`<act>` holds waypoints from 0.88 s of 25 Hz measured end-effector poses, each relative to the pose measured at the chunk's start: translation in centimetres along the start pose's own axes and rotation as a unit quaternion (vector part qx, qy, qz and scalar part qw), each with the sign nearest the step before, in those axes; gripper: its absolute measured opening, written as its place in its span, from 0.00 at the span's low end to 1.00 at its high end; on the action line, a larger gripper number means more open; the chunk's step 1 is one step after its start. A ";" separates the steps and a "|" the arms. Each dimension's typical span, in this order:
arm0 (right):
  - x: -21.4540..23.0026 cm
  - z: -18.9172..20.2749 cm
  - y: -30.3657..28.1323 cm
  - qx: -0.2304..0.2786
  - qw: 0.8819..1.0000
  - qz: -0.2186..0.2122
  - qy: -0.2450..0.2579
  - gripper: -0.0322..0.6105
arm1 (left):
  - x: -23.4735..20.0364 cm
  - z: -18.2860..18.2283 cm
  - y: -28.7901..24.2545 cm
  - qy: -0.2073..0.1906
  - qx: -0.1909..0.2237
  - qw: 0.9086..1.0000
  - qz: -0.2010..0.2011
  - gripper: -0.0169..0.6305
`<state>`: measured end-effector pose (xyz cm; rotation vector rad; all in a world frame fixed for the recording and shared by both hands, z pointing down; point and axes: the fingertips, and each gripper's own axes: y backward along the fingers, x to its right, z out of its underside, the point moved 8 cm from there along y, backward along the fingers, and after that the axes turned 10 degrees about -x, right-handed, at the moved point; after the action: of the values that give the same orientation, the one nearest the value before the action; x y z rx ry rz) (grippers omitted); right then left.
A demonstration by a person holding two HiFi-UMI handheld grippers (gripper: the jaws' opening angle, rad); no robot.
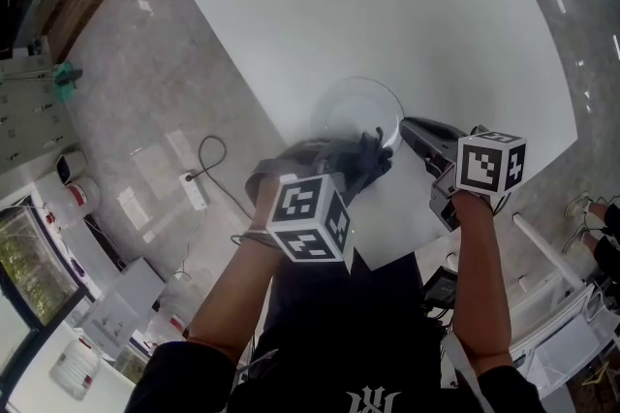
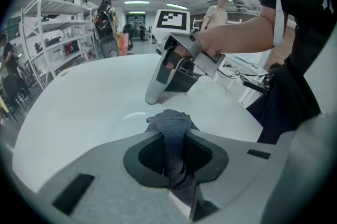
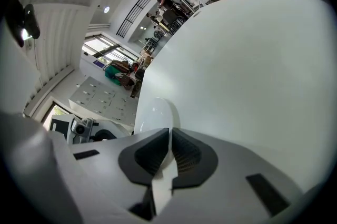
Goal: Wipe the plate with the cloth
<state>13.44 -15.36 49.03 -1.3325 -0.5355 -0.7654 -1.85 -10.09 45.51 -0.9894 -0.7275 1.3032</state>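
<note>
Plate (image 1: 360,111): pale and shallow, lying on the white tabletop (image 1: 387,4) close to its near edge.
Cloth (image 1: 334,159): dark grey and bunched, overlapping the plate's near rim on the left side.
Left tongs (image 2: 175,136): closed on the cloth, just beside the plate.
Right tongs (image 3: 169,136): pinched onto the plate's rim on the right side.
Power strip (image 1: 194,191): on the floor, well left of the plate, with its cable looped.

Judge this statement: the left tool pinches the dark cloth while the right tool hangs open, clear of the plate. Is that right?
Not quite. The right tool is not open: the right gripper view shows it shut on the rim of the plate. The left tool does pinch the dark cloth.
</note>
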 end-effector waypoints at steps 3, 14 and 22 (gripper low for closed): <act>-0.1 0.0 -0.1 -0.003 1.000 -0.002 0.001 0.08 | -0.9 -1.7 -0.8 -0.018 0.005 1.000 0.004 0.10; 0.1 0.0 -0.3 -0.010 1.000 -0.008 0.003 0.08 | -6.4 -2.8 -1.6 -0.002 0.027 1.000 -0.002 0.10; 0.2 0.2 -0.3 -0.010 1.000 -0.008 0.002 0.08 | -10.0 1.0 1.2 0.063 0.027 0.996 -0.063 0.10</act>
<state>13.36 -15.27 49.40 -1.3464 -0.5375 -0.7883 -4.79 -19.74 45.74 -0.9572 -0.6440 1.1354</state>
